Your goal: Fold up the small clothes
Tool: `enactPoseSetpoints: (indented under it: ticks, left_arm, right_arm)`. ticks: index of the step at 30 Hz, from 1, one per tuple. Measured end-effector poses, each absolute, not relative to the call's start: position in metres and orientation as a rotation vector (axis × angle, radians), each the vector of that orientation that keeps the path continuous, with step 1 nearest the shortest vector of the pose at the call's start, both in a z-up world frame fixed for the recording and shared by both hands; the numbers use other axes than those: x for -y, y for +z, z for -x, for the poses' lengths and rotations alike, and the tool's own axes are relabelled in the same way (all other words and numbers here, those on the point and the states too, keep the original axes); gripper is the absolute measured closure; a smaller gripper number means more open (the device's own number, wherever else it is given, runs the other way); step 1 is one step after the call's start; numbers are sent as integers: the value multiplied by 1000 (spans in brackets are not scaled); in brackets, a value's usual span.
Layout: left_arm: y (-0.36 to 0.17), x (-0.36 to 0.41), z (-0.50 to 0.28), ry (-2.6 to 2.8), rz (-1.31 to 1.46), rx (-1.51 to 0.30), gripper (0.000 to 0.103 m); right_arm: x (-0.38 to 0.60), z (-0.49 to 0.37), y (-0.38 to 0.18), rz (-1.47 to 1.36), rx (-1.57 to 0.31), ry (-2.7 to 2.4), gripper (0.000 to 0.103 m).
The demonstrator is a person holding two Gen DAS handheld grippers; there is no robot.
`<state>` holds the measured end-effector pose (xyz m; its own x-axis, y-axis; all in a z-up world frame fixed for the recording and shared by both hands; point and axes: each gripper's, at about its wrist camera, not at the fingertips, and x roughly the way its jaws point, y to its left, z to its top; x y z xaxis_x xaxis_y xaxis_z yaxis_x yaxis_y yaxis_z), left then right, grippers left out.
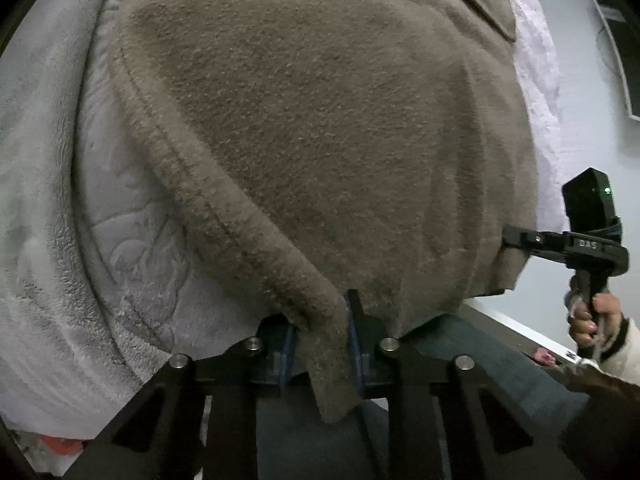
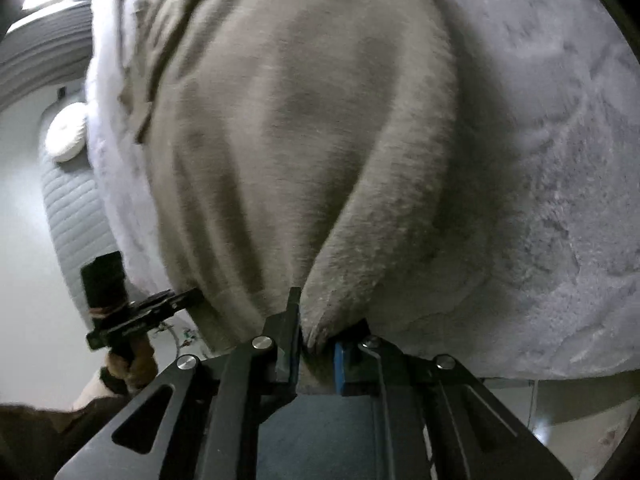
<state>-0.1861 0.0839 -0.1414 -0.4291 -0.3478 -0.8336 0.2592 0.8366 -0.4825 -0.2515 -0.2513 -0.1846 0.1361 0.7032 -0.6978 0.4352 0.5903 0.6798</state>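
A brown fleece garment (image 1: 320, 140) lies spread on a white bed cover and its near hem hangs over the bed's edge toward me. My left gripper (image 1: 320, 320) is shut on the hem's left corner, and a flap of fleece hangs down between its blue pads. In the right wrist view the same garment (image 2: 280, 140) bunches into a fold at my right gripper (image 2: 320, 328), which is shut on the hem's other corner. Each view shows the other gripper pinching the cloth edge: the right gripper (image 1: 516, 240) held by a hand, the left gripper (image 2: 192, 296) likewise.
A white plush blanket (image 1: 48, 200) (image 2: 540, 160) covers the bed around the garment, over a quilted mattress (image 1: 132, 240). The person's dark trousers (image 1: 460, 360) are just below the bed edge. A round white cushion (image 2: 66, 136) lies on the pale floor at left.
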Motion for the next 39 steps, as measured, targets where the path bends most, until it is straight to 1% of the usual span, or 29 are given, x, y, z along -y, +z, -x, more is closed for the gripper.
enactPoseSetpoints:
  ticks: [3,7,8,9,13,15,17,19,21,23,25,27,28,29,30,31,35,39]
  left_arm:
    - [-131,-92,178,-700,162,-1887,82]
    - [-108,-101,155,-706,287,-1816,82]
    - [-104,-104,149,-707,309,-1800,85]
    - [-96,-105,138,-705,343,-1775,91]
    - [-69,-117,88,-691,480,-1631,91]
    - [-53,-120,62,-691,533,-1547,91]
    - [-40,-120,38,-689,546,-1479,91]
    - [-31,-113,17,-649,488,-1422,91]
    - [-28,-108,2,-599,386,-1385,91]
    - [-25,-100,-6,-528,228,-1344,90]
    - [-27,-91,-7,-489,110,-1346,90]
    - [-33,-88,1,-481,55,-1371,90]
    - [-36,-89,6,-484,42,-1388,86]
    - [-39,-93,13,-486,26,-1402,76]
    - [-44,-93,20,-485,3,-1413,44]
    - [-47,-93,26,-482,-15,-1408,25]
    - [-57,-84,49,-526,-113,-1424,24]
    - [-68,-79,63,-539,-157,-1470,24]
  right_arm:
    - [259,245,-167,-1079,-1406,314,90]
    - [270,228,-139,-1172,-1254,379,90]
    - [273,224,-133,-1188,-1224,388,90]
    - [276,217,-125,-1199,-1191,401,90]
    - [284,187,-95,-1210,-1073,447,90]
    - [286,164,-79,-1210,-1015,467,91]
    - [294,144,-65,-1214,-965,469,94]
    - [295,123,-58,-1236,-917,463,94]
    - [304,108,-54,-1217,-912,433,94]
    - [311,92,-55,-1173,-966,375,94]
    - [309,79,-57,-1038,-1066,316,90]
    - [292,72,-58,-856,-1173,268,90]
    - [285,71,-59,-781,-1209,258,86]
    - [272,69,-60,-677,-1250,243,65]
    - [266,69,-61,-601,-1274,232,53]
    - [257,67,-63,-517,-1292,221,32]
    - [219,52,-71,-241,-1319,255,31]
    - [180,24,-96,-7,-1347,272,31]
